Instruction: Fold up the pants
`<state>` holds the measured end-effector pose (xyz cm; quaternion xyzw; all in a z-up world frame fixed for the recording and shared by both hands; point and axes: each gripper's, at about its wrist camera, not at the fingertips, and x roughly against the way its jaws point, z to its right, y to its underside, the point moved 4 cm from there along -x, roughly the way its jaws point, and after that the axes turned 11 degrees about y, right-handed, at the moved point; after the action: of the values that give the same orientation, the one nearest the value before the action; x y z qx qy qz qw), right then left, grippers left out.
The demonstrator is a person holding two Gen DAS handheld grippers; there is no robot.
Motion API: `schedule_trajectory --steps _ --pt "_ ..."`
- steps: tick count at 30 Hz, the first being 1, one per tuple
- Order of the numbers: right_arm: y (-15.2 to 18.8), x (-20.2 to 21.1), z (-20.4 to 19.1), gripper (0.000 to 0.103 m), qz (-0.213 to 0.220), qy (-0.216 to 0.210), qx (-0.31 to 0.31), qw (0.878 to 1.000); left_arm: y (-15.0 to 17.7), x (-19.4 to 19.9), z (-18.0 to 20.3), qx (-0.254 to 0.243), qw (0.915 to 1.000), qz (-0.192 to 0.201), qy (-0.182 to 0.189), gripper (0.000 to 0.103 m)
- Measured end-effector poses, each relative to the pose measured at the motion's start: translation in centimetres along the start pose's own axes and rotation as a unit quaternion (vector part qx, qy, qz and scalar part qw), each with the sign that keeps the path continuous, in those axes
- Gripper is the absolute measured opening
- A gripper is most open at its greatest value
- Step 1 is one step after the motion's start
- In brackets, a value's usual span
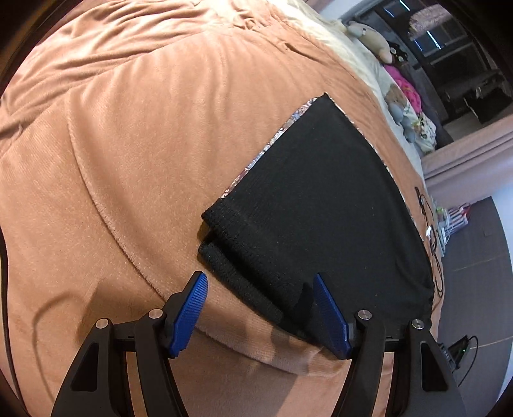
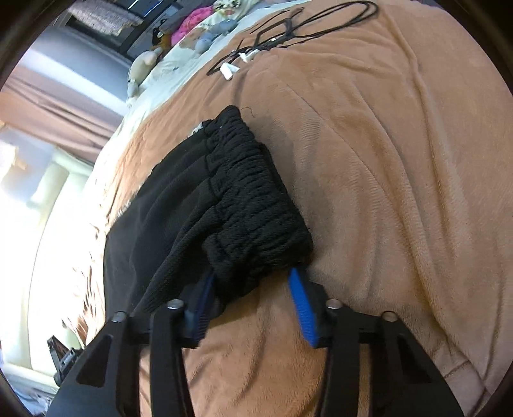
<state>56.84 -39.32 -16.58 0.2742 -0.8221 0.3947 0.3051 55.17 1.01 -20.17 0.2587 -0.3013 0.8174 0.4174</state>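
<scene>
Lying near the bed [image 1: 128, 160] edge, the pants [image 1: 320, 208] look folded over; left gripper [image 1: 259, 292] fingers apart, right gripper [image 2: 253, 282] fingers clamped on the waistband [image 2: 256, 199].

Home bedroom: bed with tan blanket [image 1: 128, 160], stuffed toys [image 1: 372, 38], curtains [image 2: 57, 93].

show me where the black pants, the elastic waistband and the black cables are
black pants [image 1: 320, 199], left wrist view, flat folded middle panel
elastic waistband [image 2: 256, 205], right wrist view, middle of gathered ribbing
black cables [image 2: 304, 25], right wrist view, loop lying on the brown blanket
</scene>
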Motion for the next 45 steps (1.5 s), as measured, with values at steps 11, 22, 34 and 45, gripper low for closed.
schedule_trajectory --steps 11,22,34,45 --pt "0.1 -2.1 -0.1 0.041 -0.034 -0.088 -0.067 0.993 -0.1 -0.1 -1.2 0.021 0.9981 0.057 0.013 0.066" --pt "0.1 -4.2 0.9 0.022 -0.021 -0.124 -0.108 0.986 -1.2 1.1 -1.6 0.036 0.9965 0.076 0.007 0.009" --pt "1.7 -0.3 -0.6 0.014 0.007 -0.12 -0.065 0.991 -1.5 6.4 1.0 0.02 0.994 0.102 0.033 0.008" --pt "3.7 3.4 -0.2 0.014 -0.007 -0.116 -0.023 0.993 3.4 12.3 -0.1 0.016 0.9939 0.103 0.036 0.008"
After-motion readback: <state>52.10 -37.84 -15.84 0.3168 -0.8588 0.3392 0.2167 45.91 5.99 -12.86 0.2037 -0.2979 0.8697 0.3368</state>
